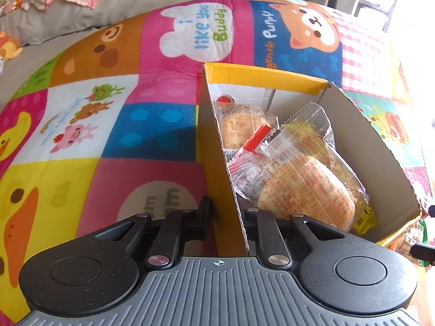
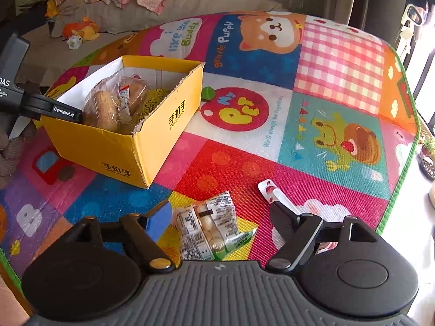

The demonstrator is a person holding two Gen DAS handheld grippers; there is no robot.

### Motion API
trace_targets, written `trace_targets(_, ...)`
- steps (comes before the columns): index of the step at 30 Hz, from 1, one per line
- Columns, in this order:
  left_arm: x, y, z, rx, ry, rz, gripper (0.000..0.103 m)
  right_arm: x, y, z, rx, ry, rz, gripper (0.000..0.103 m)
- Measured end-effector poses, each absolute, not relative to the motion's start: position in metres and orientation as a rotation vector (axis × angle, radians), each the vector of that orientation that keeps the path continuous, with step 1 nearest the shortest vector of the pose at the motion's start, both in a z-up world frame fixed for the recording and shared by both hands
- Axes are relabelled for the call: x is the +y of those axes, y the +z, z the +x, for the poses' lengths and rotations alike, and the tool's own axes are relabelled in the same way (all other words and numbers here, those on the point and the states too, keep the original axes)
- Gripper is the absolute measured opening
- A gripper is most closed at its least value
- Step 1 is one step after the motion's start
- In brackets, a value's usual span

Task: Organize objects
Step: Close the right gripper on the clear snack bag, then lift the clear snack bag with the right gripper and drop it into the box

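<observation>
Gripping the box's (image 1: 217, 163) near wall, the left tongs (image 1: 225, 217) stand clenched on the cardboard, one finger outside, one inside. The box rests on a play mat (image 2: 272, 163) and holds wrapped bread packs (image 1: 293, 174). Near the box's front corner, a snack packet (image 2: 209, 228) lies on the mat between the released, wide-spread right tongs (image 2: 217, 217), untouched by either finger.

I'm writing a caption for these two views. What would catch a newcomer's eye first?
First, the bright cartoon-patchwork play mat covering the whole floor area. On it, towards the left, stands an open yellow cardboard box holding clear-wrapped bread rolls; the left tool is clamped on its wall. Between the open fingers of the right tool lies a small clear snack packet.
</observation>
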State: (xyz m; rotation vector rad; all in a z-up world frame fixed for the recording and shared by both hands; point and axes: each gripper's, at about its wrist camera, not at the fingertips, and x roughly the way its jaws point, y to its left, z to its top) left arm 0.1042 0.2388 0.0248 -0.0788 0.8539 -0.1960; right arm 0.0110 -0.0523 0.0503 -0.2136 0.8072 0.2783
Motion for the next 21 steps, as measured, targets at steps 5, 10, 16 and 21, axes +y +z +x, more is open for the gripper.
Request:
trace_targets(5, 0.238, 0.024, 0.106, 0.853, -0.195, -0.077, 0.017, -0.045, 0.035, 0.017, 0.833, 0.311, -0.214, 0.085)
trace_targets(10, 0.237, 0.023, 0.103, 0.844, -0.183, -0.096, 0.017, -0.049, 0.019, 0.030, 0.885, 0.306, -0.180, 0.084)
trace_targets(16, 0.238, 0.023, 0.101, 0.836, -0.177, -0.106, 0.016, -0.056, 0.036, 0.011, 0.895, 0.332, -0.137, 0.065)
trace_targets(21, 0.238, 0.023, 0.100, 0.833, -0.172, -0.117, 0.016, -0.044, 0.070, -0.017, 0.866, 0.437, -0.091, 0.064)
